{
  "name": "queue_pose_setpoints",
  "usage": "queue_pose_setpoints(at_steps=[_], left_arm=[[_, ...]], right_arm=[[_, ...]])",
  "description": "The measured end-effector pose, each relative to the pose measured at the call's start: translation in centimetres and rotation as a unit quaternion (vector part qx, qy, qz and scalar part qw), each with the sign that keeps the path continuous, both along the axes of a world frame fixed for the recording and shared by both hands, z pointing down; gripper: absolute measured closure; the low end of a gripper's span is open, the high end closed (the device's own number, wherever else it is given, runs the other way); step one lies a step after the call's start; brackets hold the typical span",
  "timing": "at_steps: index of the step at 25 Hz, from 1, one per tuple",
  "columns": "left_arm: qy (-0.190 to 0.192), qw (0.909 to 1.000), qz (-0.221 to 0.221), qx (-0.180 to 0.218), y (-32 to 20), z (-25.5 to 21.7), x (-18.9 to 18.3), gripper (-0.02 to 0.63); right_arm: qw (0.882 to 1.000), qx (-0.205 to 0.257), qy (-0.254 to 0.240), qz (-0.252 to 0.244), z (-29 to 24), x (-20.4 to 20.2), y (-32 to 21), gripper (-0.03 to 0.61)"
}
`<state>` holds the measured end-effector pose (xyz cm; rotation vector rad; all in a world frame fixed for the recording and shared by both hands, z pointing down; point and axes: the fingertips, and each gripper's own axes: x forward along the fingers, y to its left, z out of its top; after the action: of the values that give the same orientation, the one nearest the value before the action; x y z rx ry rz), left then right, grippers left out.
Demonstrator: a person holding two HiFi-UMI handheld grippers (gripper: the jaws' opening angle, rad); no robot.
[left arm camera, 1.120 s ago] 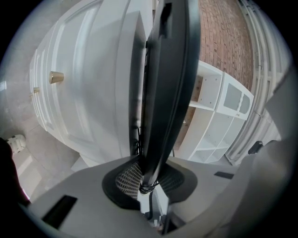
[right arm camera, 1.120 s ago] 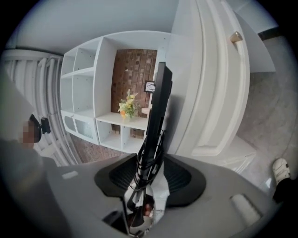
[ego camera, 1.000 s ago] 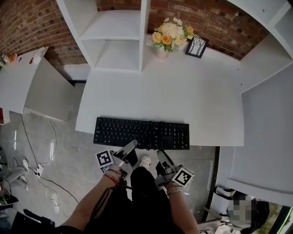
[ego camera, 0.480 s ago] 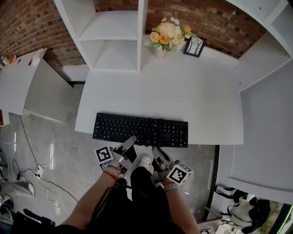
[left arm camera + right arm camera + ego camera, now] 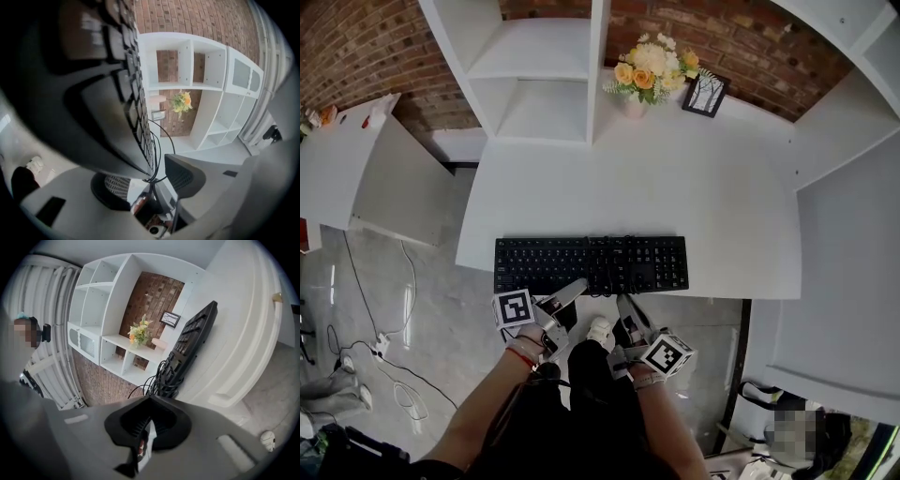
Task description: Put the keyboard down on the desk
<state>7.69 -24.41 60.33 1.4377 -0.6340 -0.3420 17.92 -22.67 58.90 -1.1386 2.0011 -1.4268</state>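
Note:
The black keyboard (image 5: 591, 265) lies flat on the white desk (image 5: 628, 197), along its front edge, with its cable (image 5: 614, 264) coiled on top. My left gripper (image 5: 574, 289) is at the keyboard's front edge. Its jaws have just been opening. In the left gripper view the keyboard (image 5: 136, 108) fills the upper left and its edge reaches in between the spread jaws of that gripper (image 5: 149, 180). The right-hand pad (image 5: 183, 174) stands clear of it. My right gripper (image 5: 625, 305) is just short of the edge. It (image 5: 147, 420) is shut on nothing, with the keyboard (image 5: 192, 341) ahead.
A vase of flowers (image 5: 647, 73) and a small picture frame (image 5: 705, 94) stand at the desk's back, by a white shelf unit (image 5: 534, 75). A second white surface (image 5: 853, 262) adjoins on the right. Cables (image 5: 394, 375) lie on the floor at the left.
The keyboard has turned from slightly askew to square with the desk's edge. My left gripper's jaws have spread apart. My right gripper has closed and drawn back a little.

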Motion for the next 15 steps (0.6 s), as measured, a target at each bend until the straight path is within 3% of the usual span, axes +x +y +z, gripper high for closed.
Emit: queue_pose_setpoints(at_steps=[4, 6, 8, 12, 15], left_arm=[[-0.02, 0.9982, 0.055, 0.014, 1.0, 0.0, 0.9, 0.414], [-0.05, 0.9938, 0.097, 0.021, 1.9, 0.5, 1.2, 0.407], [-0.093, 0.9841, 0.148, 0.035, 2.9, 1.1, 1.3, 0.403], [-0.15, 0.9545, 0.247, 0.072, 4.3, 0.9, 2.0, 0.402], [-0.184, 0.9404, 0.272, 0.09, 4.4, 0.8, 2.4, 0.402]], right_arm=[[1.0, -0.01, -0.008, 0.006, 0.1, -0.1, -0.2, 0.577], [1.0, -0.01, -0.012, 0.008, 0.2, -0.3, -0.4, 0.577], [1.0, -0.013, -0.017, 0.012, 0.1, -0.5, -0.6, 0.577], [1.0, -0.009, -0.02, 0.012, 0.5, -0.6, -0.8, 0.577], [1.0, -0.004, -0.024, 0.014, 0.0, -0.9, -1.3, 0.577]])
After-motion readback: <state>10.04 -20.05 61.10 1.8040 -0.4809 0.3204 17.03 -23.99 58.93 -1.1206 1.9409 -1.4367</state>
